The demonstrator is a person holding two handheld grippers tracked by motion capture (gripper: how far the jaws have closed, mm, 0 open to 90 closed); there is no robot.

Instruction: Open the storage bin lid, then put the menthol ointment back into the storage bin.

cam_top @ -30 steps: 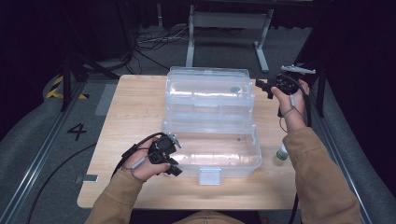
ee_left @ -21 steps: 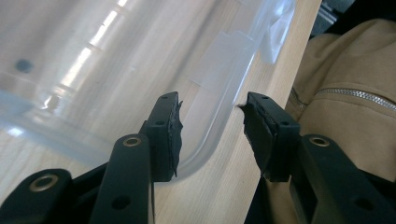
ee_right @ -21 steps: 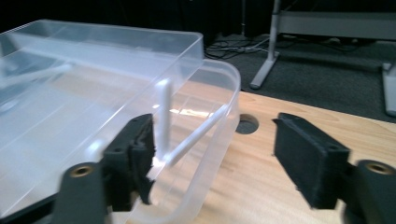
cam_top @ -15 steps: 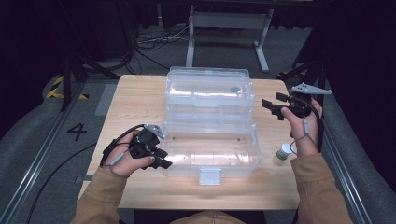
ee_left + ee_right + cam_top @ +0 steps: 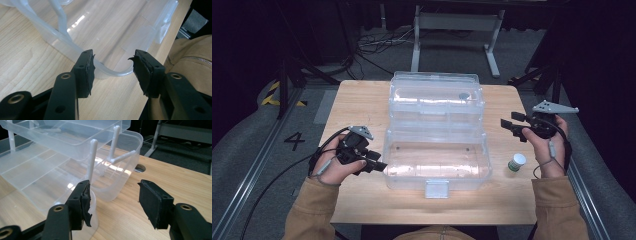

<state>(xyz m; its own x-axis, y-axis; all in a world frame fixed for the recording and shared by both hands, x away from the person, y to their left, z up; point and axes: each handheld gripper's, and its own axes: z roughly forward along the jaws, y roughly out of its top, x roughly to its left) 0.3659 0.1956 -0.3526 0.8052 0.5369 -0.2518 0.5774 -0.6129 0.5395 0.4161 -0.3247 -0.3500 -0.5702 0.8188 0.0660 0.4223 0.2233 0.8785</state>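
A clear plastic box [image 5: 435,152] stands open in the middle of the wooden table [image 5: 357,102], its tray section [image 5: 434,95] raised at the back. My left gripper [image 5: 376,166] sits at the box's near left corner. Its jaws have just been opening, and in the left gripper view [image 5: 113,72] the rounded box corner [image 5: 110,73] lies just beyond the gap, untouched by the pads. My right gripper [image 5: 510,126] hovers to the right of the box. Its jaws have just been closing, and they still stand apart with nothing between them [image 5: 113,200].
A small white bottle [image 5: 515,162] with a green label stands on the table below my right hand. A round hole [image 5: 140,168] is in the tabletop behind the box. Metal stand legs [image 5: 452,25] and cables lie on the floor beyond the table.
My left hand has drawn leftward off the box's near left corner. My right hand has moved to the right and nearer, away from the box's far right corner. The box has stayed put.
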